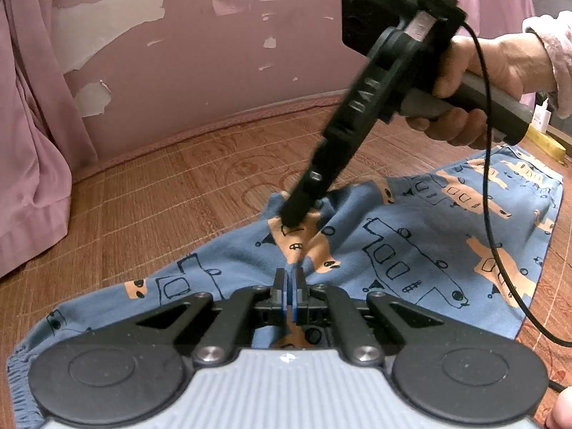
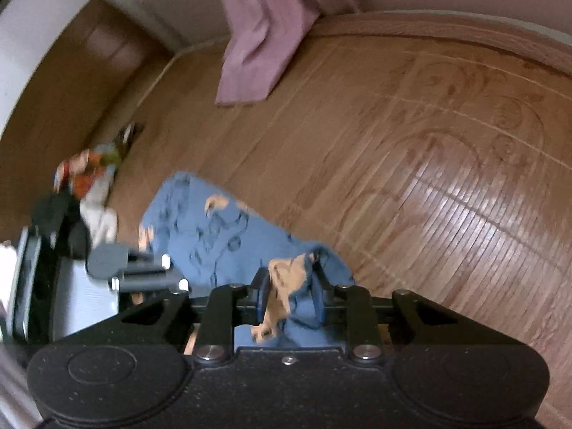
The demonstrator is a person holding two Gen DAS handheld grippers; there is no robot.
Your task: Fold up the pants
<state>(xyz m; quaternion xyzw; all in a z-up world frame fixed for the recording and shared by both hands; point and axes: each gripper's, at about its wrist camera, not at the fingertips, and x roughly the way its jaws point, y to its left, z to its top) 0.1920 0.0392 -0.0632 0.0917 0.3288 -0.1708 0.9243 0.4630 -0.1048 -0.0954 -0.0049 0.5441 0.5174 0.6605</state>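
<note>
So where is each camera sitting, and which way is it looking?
Left wrist view: sits on the left gripper, looking forward over the blue airplane-print pants on the brown woven mat towards the peeling pink wall; shows the right gripper and the hand holding it.
Right wrist view: sits on the right gripper, looking down at the pants and mat; its fingers straddle bunched cloth.
Shared: pants, mat, pink curtain, and each shows the other gripper.
</note>
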